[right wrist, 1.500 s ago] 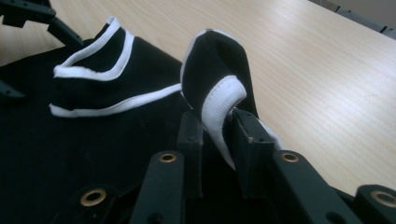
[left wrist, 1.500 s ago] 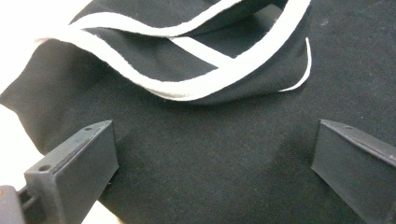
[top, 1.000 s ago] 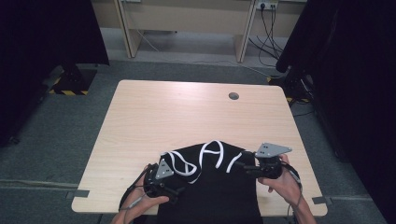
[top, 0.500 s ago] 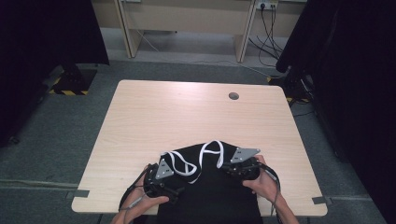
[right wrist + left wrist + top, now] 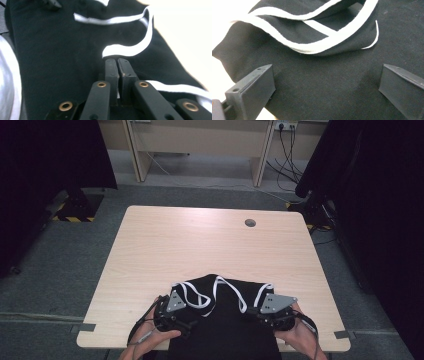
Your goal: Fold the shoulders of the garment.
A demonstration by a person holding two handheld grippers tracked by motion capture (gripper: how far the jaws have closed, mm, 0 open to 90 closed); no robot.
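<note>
A black garment (image 5: 225, 325) with white trim (image 5: 220, 287) lies crumpled at the table's near edge and hangs over it. My left gripper (image 5: 192, 320) rests on the garment's left part. Its jaws stand wide open in the left gripper view (image 5: 327, 67), with flat black cloth (image 5: 324, 85) between them and a loop of white trim (image 5: 322, 45) just beyond. My right gripper (image 5: 250, 312) is at the garment's right side. In the right gripper view (image 5: 117, 60) its jaws are pressed together on the cloth, right by a curl of white trim (image 5: 130, 51).
The light wooden table (image 5: 200, 245) has a round cable hole (image 5: 250, 223) at the far right. Black curtains (image 5: 50, 160) hang on both sides, and cables (image 5: 287, 145) trail on the floor behind the table. A hand holds each gripper at the near edge.
My right gripper has drawn in toward the near edge and dropped lower onto the garment, pulling its right side along. The left gripper has stayed put.
</note>
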